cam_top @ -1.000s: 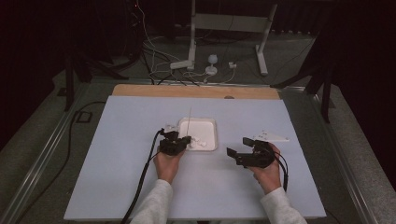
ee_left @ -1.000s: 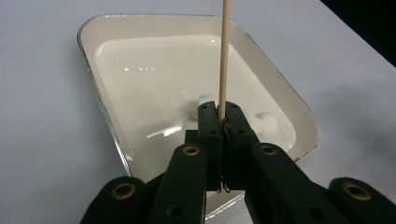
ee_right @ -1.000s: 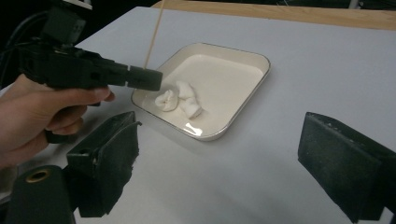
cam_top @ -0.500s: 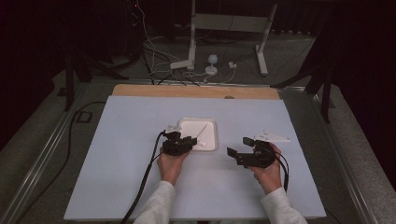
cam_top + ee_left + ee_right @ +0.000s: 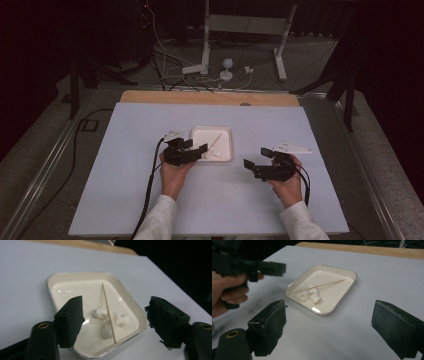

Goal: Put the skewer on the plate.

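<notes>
Just beside the tray (image 5: pixel 226 134), the left claw (image 5: pixel 199 150) has been opening, empty; one skewer (image 5: pixel 108 311) crosses three marshmallows (image 5: pixel 110 321); right claw (image 5: pixel 254 167) gapes empty.

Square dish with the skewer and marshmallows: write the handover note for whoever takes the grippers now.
Left gripper: jaws have just been opening, nothing between them, poised over the dish's near edge.
Right gripper: open, empty, off to the dish's side.
Square dish: mid-table, holding white marshmallows with the wooden skewer lying loose across them.
Done: skewer appears released into dish.
Left: unclear; possibly threading the marshmallows.
</notes>
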A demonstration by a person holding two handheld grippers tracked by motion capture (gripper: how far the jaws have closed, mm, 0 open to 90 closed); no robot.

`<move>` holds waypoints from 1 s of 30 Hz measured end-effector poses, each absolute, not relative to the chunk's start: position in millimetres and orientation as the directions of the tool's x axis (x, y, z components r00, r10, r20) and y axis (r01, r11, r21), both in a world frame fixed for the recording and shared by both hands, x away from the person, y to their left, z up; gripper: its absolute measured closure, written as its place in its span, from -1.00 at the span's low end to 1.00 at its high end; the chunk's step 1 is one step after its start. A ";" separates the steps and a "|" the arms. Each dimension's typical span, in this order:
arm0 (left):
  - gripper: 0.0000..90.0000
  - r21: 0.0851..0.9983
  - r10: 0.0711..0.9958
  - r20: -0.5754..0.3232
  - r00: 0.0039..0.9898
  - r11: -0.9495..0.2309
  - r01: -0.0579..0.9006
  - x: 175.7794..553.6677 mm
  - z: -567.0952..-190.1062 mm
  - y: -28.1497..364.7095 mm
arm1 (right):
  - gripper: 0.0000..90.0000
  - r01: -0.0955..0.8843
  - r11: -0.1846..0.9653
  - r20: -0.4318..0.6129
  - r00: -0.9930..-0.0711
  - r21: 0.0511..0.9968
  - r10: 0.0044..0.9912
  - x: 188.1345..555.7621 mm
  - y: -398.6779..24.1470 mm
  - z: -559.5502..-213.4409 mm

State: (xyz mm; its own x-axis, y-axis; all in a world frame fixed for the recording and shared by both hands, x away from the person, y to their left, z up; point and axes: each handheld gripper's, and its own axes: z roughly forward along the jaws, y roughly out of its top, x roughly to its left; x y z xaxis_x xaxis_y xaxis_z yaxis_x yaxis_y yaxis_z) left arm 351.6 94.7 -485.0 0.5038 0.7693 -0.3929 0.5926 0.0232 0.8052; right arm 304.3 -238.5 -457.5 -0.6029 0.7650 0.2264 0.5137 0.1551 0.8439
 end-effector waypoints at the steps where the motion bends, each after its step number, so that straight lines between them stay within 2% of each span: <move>1: -0.40 0.814 0.772 -0.382 0.508 0.022 0.580 349.2 -481.2 98.1 | -0.72 0.513 0.155 0.225 -0.602 0.844 0.766 303.9 -239.0 -457.3; 10: -0.67 0.873 0.776 -0.328 0.539 0.031 0.486 329.6 -456.3 132.5 | -0.75 0.495 0.151 0.215 -0.605 0.856 0.766 297.7 -248.2 -454.2; 13: -0.78 0.882 0.782 -0.315 0.538 0.033 0.469 324.0 -453.0 143.0 | -0.76 0.488 0.153 0.207 -0.606 0.859 0.768 294.3 -252.2 -453.8; 17: -0.82 0.889 0.780 -0.308 0.545 0.031 0.458 315.8 -452.1 156.2 | -0.78 0.480 0.153 0.205 -0.612 0.864 0.764 290.3 -258.7 -453.8; 21: -0.95 0.899 0.790 -0.267 0.552 -0.002 0.437 307.8 -451.6 167.6 | -0.81 0.477 0.155 0.203 -0.615 0.865 0.762 287.5 -265.3 -454.9; 30: -0.99 0.931 0.839 -0.147 0.524 -0.061 0.359 282.6 -455.9 193.8 | -0.96 0.464 0.168 0.175 -0.609 0.870 0.774 279.6 -283.9 -462.1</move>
